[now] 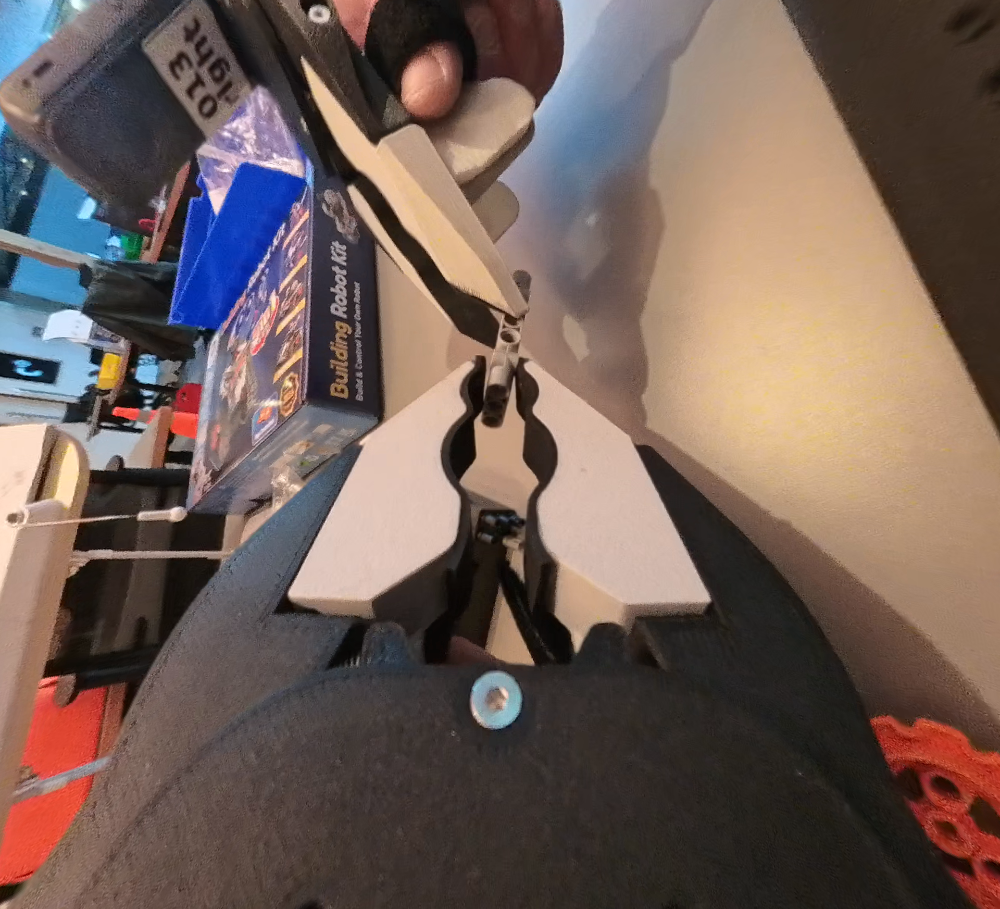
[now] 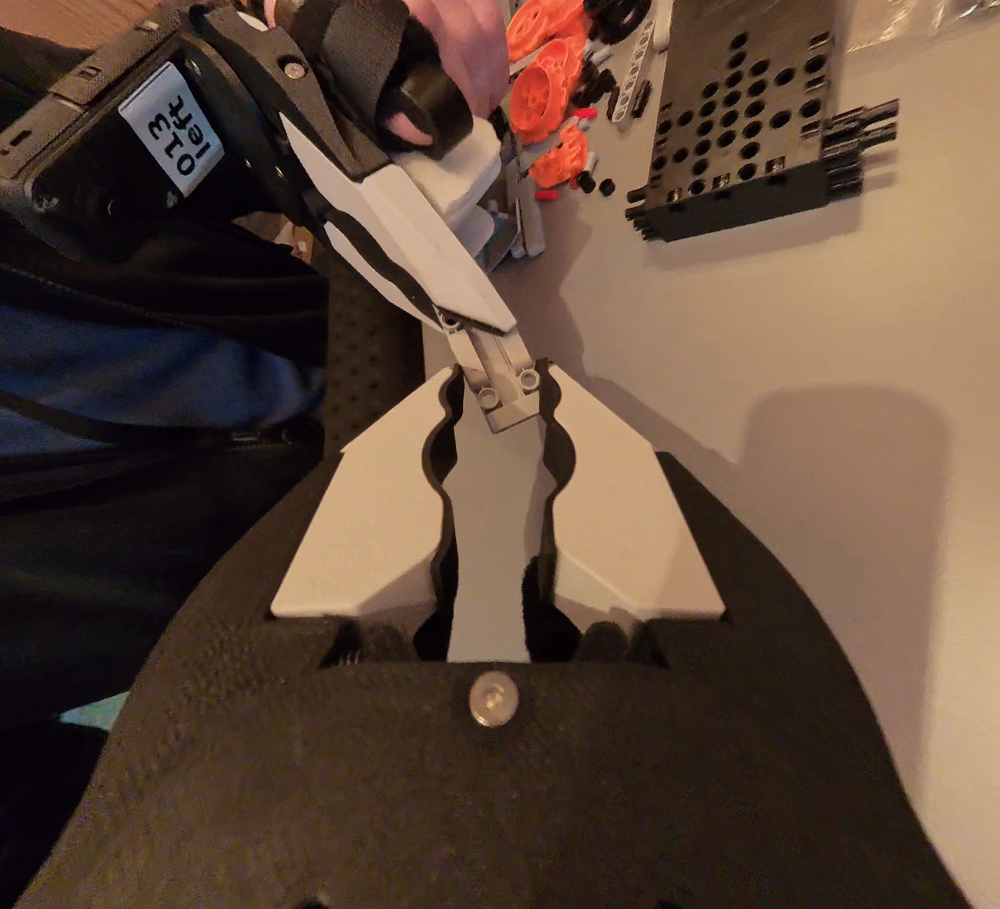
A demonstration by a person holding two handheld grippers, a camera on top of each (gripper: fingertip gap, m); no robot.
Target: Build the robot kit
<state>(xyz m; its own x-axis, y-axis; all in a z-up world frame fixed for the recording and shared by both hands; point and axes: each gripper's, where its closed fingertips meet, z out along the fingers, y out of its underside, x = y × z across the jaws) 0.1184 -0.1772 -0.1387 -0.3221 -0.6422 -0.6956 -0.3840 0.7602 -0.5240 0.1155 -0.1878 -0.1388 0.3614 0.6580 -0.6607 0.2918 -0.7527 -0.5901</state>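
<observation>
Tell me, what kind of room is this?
Probably a hobby or workshop room, at a table for building toy robots. A robot kit box stands there, orange wheels and a black holed plate lie about, and both claws grip one small grey piece.

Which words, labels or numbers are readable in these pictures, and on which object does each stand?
I do not copy writing; these things bear it:
White sticker on the right gripper: dark print.
White sticker on the left gripper: dark print.
Dark blue box: yellow and white print, smaller lines blurred.

Orange wheels (image 2: 546,90) beside a black perforated plate (image 2: 747,125); a printed box (image 1: 292,342) stands apart
</observation>
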